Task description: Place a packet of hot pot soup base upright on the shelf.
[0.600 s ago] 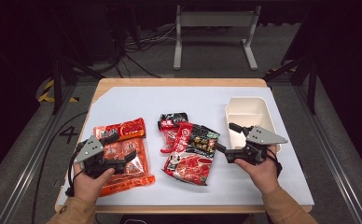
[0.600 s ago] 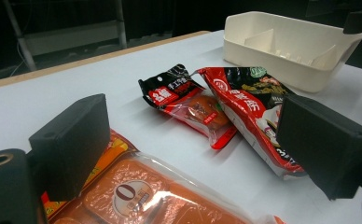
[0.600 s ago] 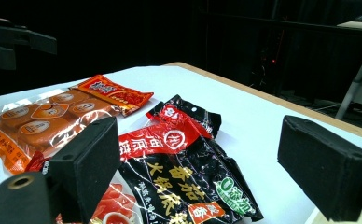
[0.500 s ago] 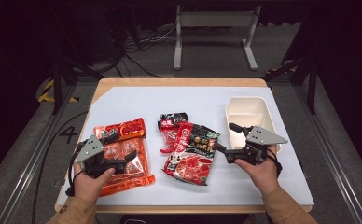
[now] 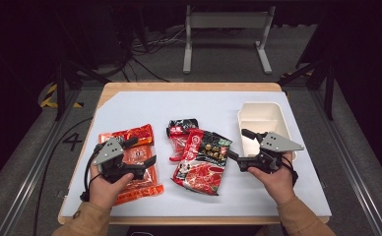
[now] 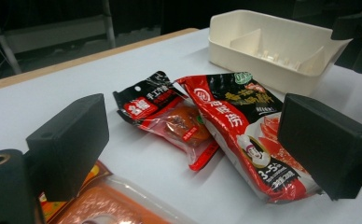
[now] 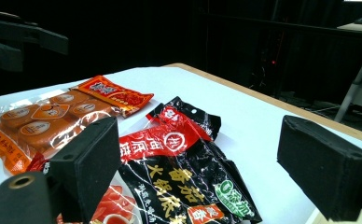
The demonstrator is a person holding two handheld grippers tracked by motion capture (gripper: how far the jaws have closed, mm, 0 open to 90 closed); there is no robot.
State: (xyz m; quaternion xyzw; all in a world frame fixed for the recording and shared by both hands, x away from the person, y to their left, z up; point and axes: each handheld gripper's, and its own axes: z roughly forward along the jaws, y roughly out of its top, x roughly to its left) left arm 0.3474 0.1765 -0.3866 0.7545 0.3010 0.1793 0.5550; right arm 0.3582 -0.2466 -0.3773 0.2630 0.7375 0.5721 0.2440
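- Lying mid-table near the front edge, the red-and-black hotpot base packet (image 5: pixel 203 162) overlaps a smaller black-and-red sachet (image 5: pixel 180 133); its front bears Chinese writing I cannot read and "3-5".
- Nothing has shifted since the earlier frames.
- Left gripper (image 5: pixel 142 152) hovers spread over the orange packet (image 5: pixel 135 169); right gripper (image 5: pixel 239 146) stands spread, empty, beside the cream tray (image 5: pixel 263 115).

Painted on the dark floor left of the table (image 5: pixel 179 88): digit "4" (image 5: pixel 72 141). Printed low on the red-and-black glossy sauce pouch (image 6: pixel 249 130): "3~5". Chinese lettering elsewhere, too small to make out.
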